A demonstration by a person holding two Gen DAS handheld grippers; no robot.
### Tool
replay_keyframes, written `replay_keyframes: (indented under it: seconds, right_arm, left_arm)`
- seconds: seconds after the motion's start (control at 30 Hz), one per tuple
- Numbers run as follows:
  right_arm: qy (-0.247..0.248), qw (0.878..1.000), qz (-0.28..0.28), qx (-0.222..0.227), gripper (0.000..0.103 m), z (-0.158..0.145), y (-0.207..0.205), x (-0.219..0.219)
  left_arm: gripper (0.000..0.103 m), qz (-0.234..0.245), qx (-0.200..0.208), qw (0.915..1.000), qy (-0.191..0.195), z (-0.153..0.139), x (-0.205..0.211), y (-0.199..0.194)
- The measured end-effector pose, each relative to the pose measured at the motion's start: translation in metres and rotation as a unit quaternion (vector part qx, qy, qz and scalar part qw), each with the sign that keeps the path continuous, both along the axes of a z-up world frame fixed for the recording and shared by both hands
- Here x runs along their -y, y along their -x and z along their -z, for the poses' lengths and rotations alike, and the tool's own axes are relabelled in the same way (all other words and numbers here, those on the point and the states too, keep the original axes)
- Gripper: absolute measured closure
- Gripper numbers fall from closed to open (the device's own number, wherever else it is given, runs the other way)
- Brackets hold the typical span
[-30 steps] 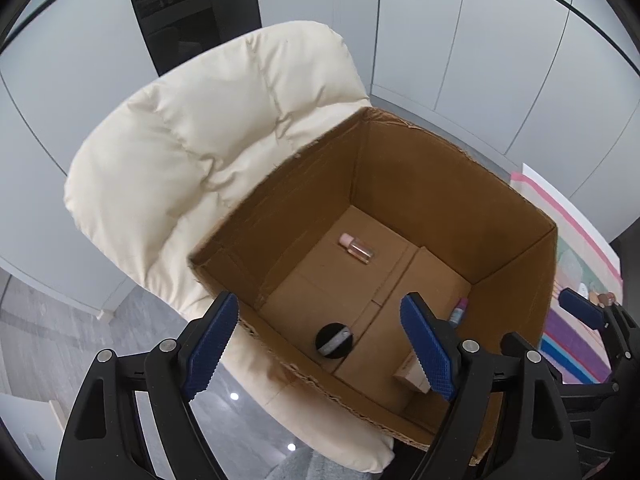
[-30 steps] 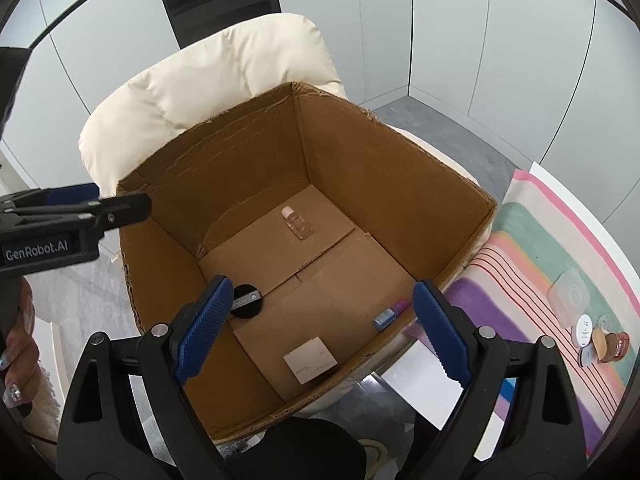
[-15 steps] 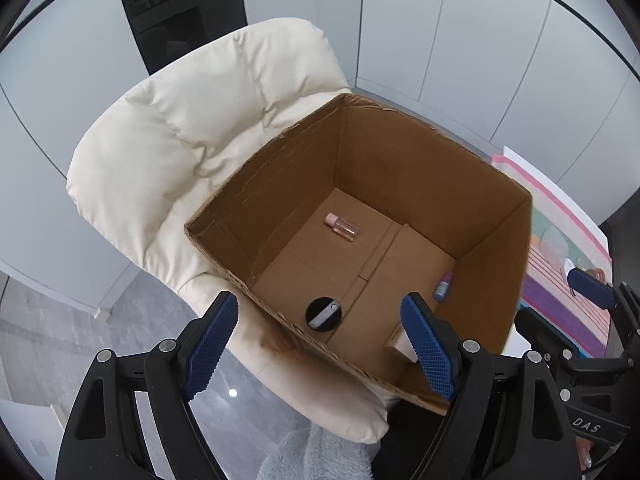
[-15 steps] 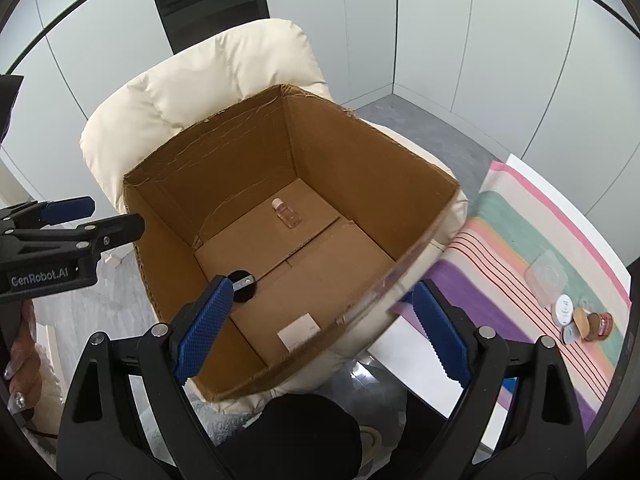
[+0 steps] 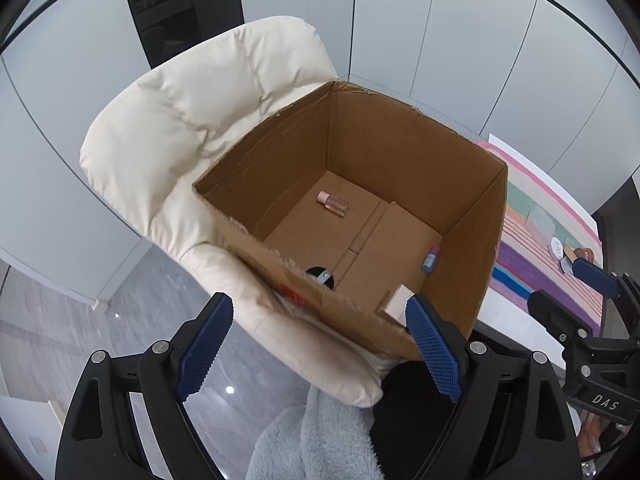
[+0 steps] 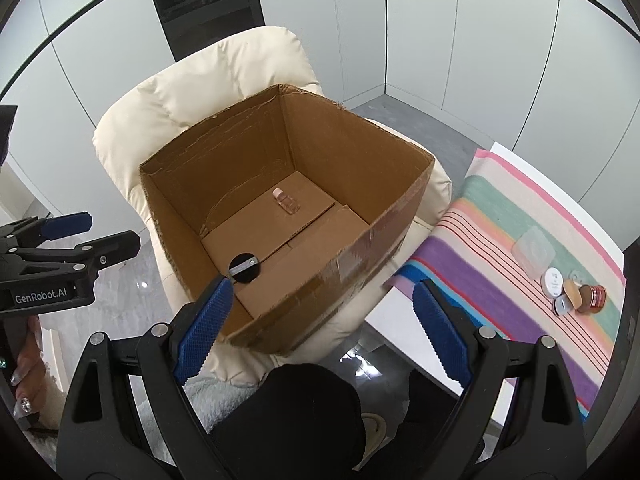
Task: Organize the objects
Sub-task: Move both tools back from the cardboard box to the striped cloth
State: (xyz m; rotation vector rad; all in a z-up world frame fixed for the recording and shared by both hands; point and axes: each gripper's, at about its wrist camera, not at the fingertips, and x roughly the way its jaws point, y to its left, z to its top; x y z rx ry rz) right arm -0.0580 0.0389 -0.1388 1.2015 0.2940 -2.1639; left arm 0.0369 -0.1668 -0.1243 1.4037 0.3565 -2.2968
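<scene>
Both empty and spread apart, the right gripper (image 6: 322,326) sits nearer than the left gripper (image 5: 320,346) to the small containers (image 6: 572,290), ahead to its right on the striped cloth (image 6: 480,240)

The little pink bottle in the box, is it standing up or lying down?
Lying down. The pink bottle rests on its side on the cardboard box floor, cap pointing toward the back wall.

Box (image 6: 360,248) near wall hides blue tube, beige carton in right view; jars (image 6: 576,294) too small.
</scene>
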Motion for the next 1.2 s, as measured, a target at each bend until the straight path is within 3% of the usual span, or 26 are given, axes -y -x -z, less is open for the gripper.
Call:
replay_keyframes:
  seconds: [0.53,1.0,1.2]
  right_arm:
    - [0.013,1.0,0.015,0.002,0.01,-0.008,-0.03,-0.036]
    - [0.026,0.999,0.047,-0.005,0.01,-0.016,-0.029,-0.065]
    - [0.022,0.996,0.084,-0.006,0.01,-0.015,-0.021,-0.093]
  left_arm:
    - [0.013,0.005,-0.019,0.9998,0.005,-0.011,-0.026,-0.034]
    - [0.013,0.031,-0.03,0.999,0.006,-0.01,-0.048,-0.018]
    - [0.013,0.078,-0.031,0.9965,-0.009,-0.009,-0.076,0.007]
